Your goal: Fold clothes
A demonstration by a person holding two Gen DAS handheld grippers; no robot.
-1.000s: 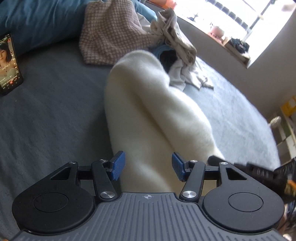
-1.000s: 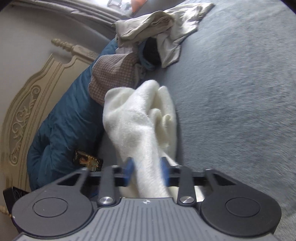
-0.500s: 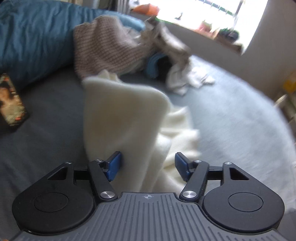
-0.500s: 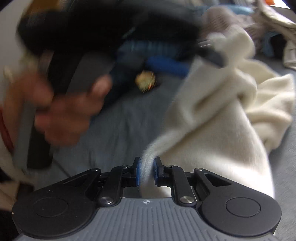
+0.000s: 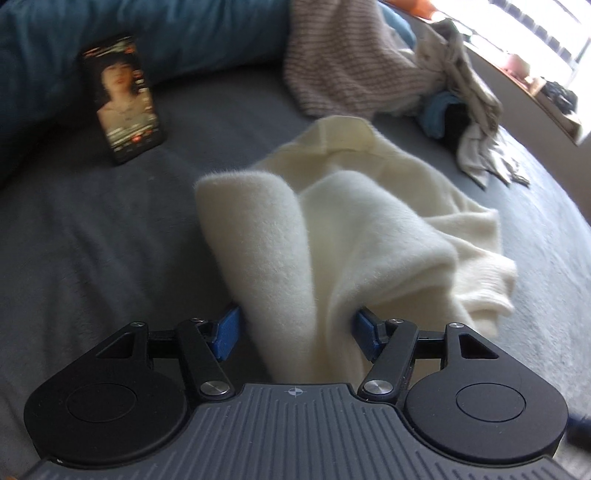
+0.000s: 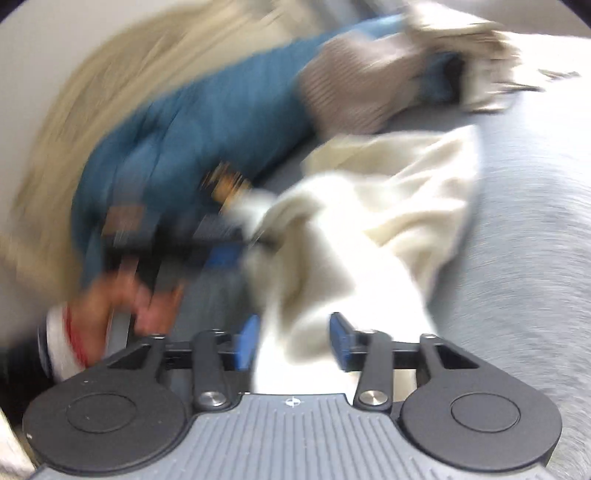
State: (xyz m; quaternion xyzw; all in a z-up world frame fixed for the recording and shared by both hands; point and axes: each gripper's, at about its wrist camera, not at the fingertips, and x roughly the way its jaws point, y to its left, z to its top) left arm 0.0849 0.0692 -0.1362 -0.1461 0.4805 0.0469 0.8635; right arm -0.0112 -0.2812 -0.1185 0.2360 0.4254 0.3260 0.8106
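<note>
Setting: a grey bedspread (image 5: 92,229) is seen under both cameras, with a teal duvet (image 5: 177,33) bunched along its far edge

Cream sweater (image 5: 369,221): the fluffy knit is heaped at the middle of the bedspread, two thick folds rising toward the left wrist camera and a ribbed cuff trailing off to the right

Left gripper (image 5: 297,328): its blue pads are spread wide, both folds of the sweater are bunched between them and the fabric is touched on either side; whether it is truly pinched cannot be told

Right gripper (image 6: 291,341): its jaws have just been opening; the sweater (image 6: 388,206) is seen passing between the parted blue pads, with a gap on the right side, in a heavily blurred view

Person: a hand (image 6: 122,299) with a white, red-trimmed cuff is shown at the left of the right wrist view, wrapped around the other tool's handle

Phone (image 5: 123,98): it is propped against the duvet, screen lit, well apart from the sweater

Other laundry: a brown checked garment (image 5: 351,62) is piled beyond the sweater, and beige clothes (image 5: 469,92) are draped next to it near the bright window
</note>
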